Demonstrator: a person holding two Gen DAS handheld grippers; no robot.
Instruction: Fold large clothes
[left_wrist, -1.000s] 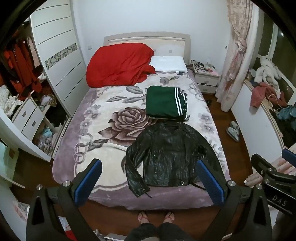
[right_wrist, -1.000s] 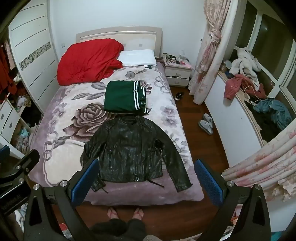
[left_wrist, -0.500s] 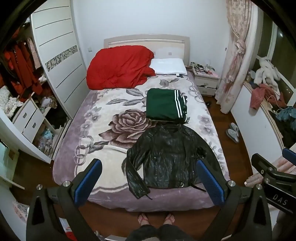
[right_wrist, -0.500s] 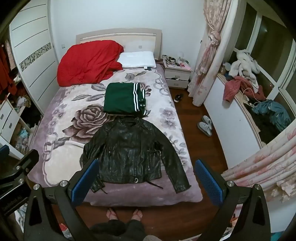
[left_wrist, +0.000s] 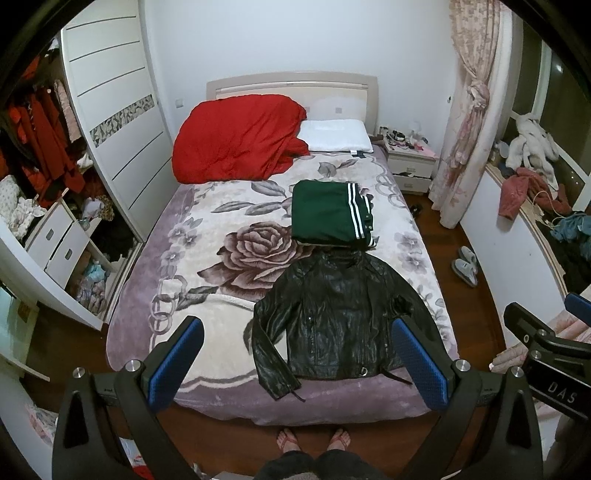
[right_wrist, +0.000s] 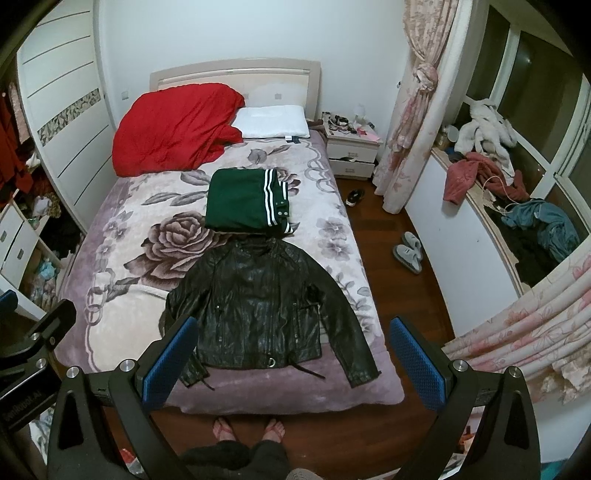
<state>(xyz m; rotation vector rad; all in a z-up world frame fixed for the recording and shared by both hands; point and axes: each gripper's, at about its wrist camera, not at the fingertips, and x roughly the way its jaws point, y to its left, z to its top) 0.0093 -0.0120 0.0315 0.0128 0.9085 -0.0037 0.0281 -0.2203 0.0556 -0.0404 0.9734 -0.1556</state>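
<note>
A black leather jacket (left_wrist: 332, 317) lies spread flat, front up, sleeves out, at the foot of the bed; it also shows in the right wrist view (right_wrist: 258, 310). A folded green garment with white stripes (left_wrist: 332, 214) lies just beyond its collar, also in the right wrist view (right_wrist: 245, 201). My left gripper (left_wrist: 299, 354) is open and empty, held high above the bed's foot. My right gripper (right_wrist: 291, 354) is open and empty at the same height, and shows at the right edge of the left wrist view (left_wrist: 546, 332).
The bed (left_wrist: 207, 236) has a floral purple blanket, a red duvet (left_wrist: 236, 136) and a white pillow (left_wrist: 334, 134) at the head. A wardrobe (left_wrist: 110, 122) stands left, a nightstand (right_wrist: 352, 147) and curtain (right_wrist: 410, 110) right. Slippers (right_wrist: 408, 251) lie on the wooden floor. My feet (right_wrist: 247, 430) are at the bed's foot.
Both grippers have drawn slightly back and up from the bed, so the jacket and bed sit a little farther away. Nothing on the bed has moved.
</note>
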